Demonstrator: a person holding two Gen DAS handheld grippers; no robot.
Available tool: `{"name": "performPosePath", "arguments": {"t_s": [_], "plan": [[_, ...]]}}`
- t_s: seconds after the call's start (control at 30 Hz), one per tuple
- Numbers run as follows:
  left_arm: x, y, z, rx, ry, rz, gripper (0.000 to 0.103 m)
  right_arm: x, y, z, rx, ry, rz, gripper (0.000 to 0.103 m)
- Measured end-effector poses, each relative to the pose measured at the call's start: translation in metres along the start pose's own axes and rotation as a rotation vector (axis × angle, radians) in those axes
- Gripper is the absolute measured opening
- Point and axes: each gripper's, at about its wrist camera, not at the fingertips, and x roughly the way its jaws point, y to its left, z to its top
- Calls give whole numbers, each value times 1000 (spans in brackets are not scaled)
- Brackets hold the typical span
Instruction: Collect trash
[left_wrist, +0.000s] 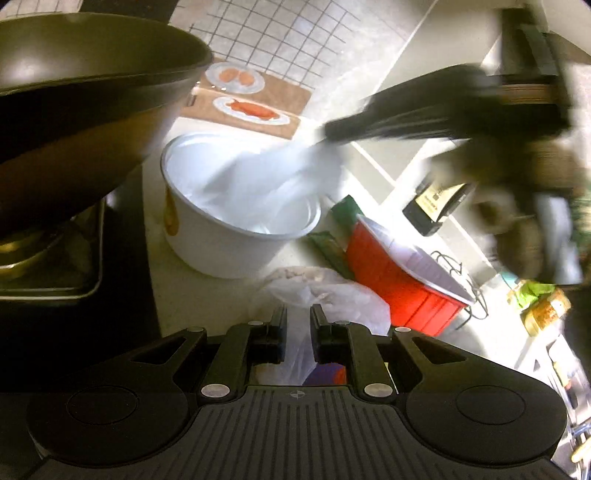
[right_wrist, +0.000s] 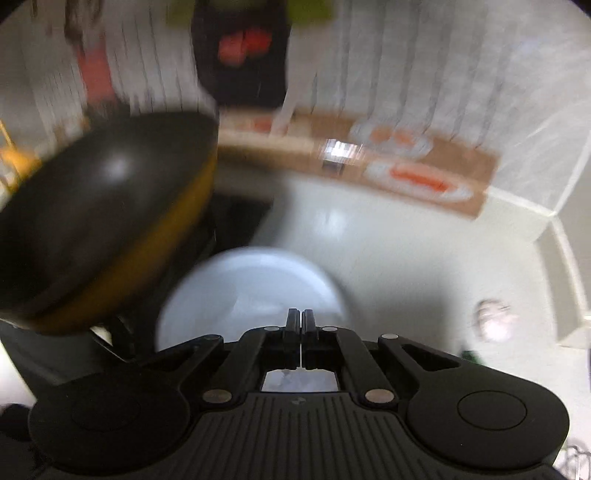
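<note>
My left tongs (left_wrist: 298, 314) are clenched on a clear plastic bag (left_wrist: 332, 295), a thin fold of it pinched in the narrow gap between the fingers while the rest bulges out ahead on the pale desk (left_wrist: 192, 280). Just beyond the bag stands a white bucket (left_wrist: 221, 243) with a white liner (left_wrist: 258, 184) in it. My right tongs (left_wrist: 332, 131) show blurred in the left view, reaching in from the right, their tips at the liner's upper edge above the bucket. In the right view those tongs (right_wrist: 300, 318) are pressed shut with only a hairline slit between the fingers; I see something pale under the fingers near their base, but I cannot tell for certain from that view whether it is the liner. Below them is the bucket's round white mouth (right_wrist: 258, 288). A dark wok (left_wrist: 74, 110) looms at the left, over the stove. Right of the bag lies a red foil-lined tray (left_wrist: 399, 280), tilted, touching a green packet (left_wrist: 332, 251). At the back a brown board (left_wrist: 258, 99) carries two plates (left_wrist: 251, 110) of orange food.
</note>
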Motion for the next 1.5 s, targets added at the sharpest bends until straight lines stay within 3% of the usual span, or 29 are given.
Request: {"name": "performPosePath", "arguments": {"t_s": [0.17,0.33,0.5,0.67,0.83,1.03,1.2,1.4,1.5], "plan": [[6,-27,11,96,-24,-6,16,-72,-37,-8,111,-117,-71,1],[5,-59,27,248,-117,42,16,-111,-84,-30,211,-162,-252,1],[12,-69,37,240,-120,34,16,-125,-123,-64,285,-149,-432,2],[26,-77,47,193,-57,-40,16,-130,-136,-98,365,-120,-395,10],[62,-94,53,234,18,-14,16,-132,-122,-124,394,-129,-334,38],[87,-106,42,311,68,42,16,-119,-106,-130,351,-101,-246,38],[84,-99,36,288,87,17,16,-60,-100,-100,300,68,-121,38],[82,-92,31,284,102,-7,17,22,-115,-83,327,295,-182,39],[81,-88,32,271,105,-14,25,39,-123,-88,367,332,-184,53]]}}
